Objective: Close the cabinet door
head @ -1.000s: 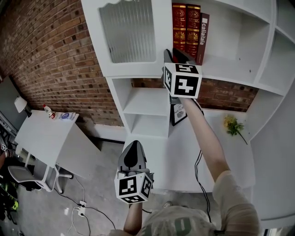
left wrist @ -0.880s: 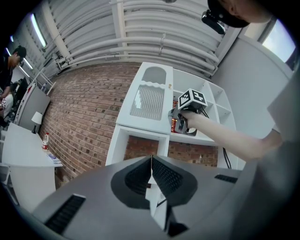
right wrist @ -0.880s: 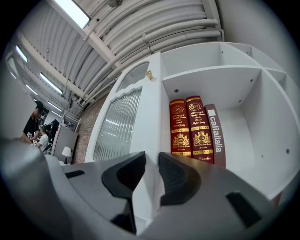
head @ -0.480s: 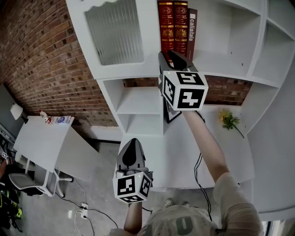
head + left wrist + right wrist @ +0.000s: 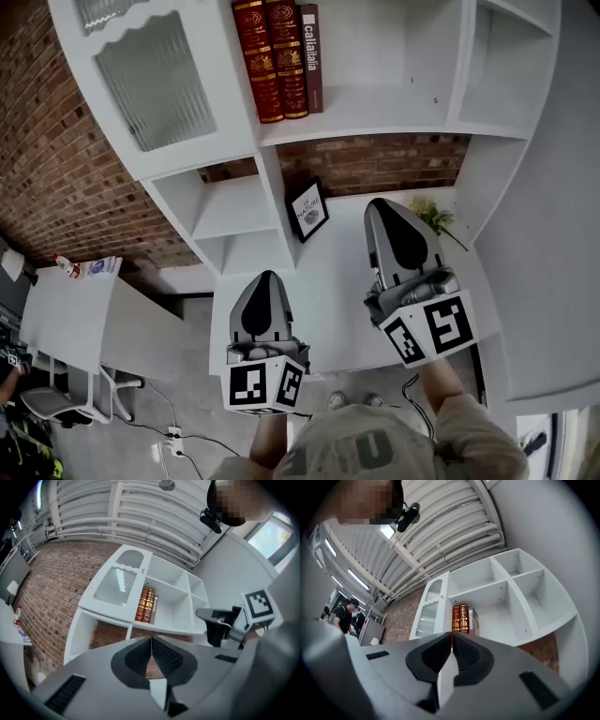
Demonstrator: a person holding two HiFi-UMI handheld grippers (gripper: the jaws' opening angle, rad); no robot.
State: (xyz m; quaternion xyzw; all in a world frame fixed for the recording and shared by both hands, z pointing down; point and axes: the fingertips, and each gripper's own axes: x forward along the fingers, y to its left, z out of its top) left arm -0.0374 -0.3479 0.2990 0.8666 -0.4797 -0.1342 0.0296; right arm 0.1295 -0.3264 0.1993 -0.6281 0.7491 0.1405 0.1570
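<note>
1. Task item: the cabinet door point(image 5: 155, 80), a white panel with ribbed glass, is at the upper left of the shelf unit, just left of the bay holding the books point(image 5: 277, 61). In the head view and both tool views it appears to lie flat against the unit's front. No gap is visible at its edge beside the books.

2. Right tool point(image 5: 380, 208): it is low over the white surface point(image 5: 328, 309), near the picture frame point(image 5: 307, 211) and the yellow flower point(image 5: 431, 214), and well apart from the door. Its jaws have just been closing and now meet. Its own view shows nothing between them.

3. Left tool point(image 5: 265, 277): it is at the near edge of the surface and points towards the shelves. Its jaws are together and it is empty. It touches nothing.

4. Step in hand, as a judgement: the push on the door appears finished, and this is the withdrawal after it. Neither tool is in contact with the unit.

5. Next move, as a judgement: little is called for beyond checking that the door sits fully home. If it springs back, the closed tip of the right tool should press again on the edge beside the books.

6. Change from the earlier frames: the right tool was raised at the shelf, right at the door's edge by the books, with its arm stretched out. It has since dropped back to the surface. The left tool has shifted only a little. The door sits in the same place on the unit.
</note>
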